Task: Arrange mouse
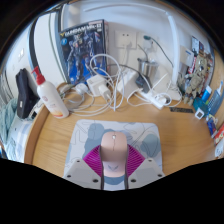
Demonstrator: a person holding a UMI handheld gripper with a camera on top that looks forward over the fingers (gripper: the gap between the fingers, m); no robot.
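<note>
Between the fingers of the gripper (114, 168), close at the near edge of the scene, sits the mouse (114, 152): a smooth, rounded, pale pink shell, narrow end pointing away. The purple pads (97, 160) press against both its sides, so the claw is clenched on it. Under it lies a grey square mat (88, 137) on a wooden table (185, 135) with a warm grain. Farther off, a tangle of white cables and plugs (110, 88) runs along the wall. A white bottle with a red cap (47, 92) stands to the far left, and a printed box (82, 47) leans behind the cables.
</note>
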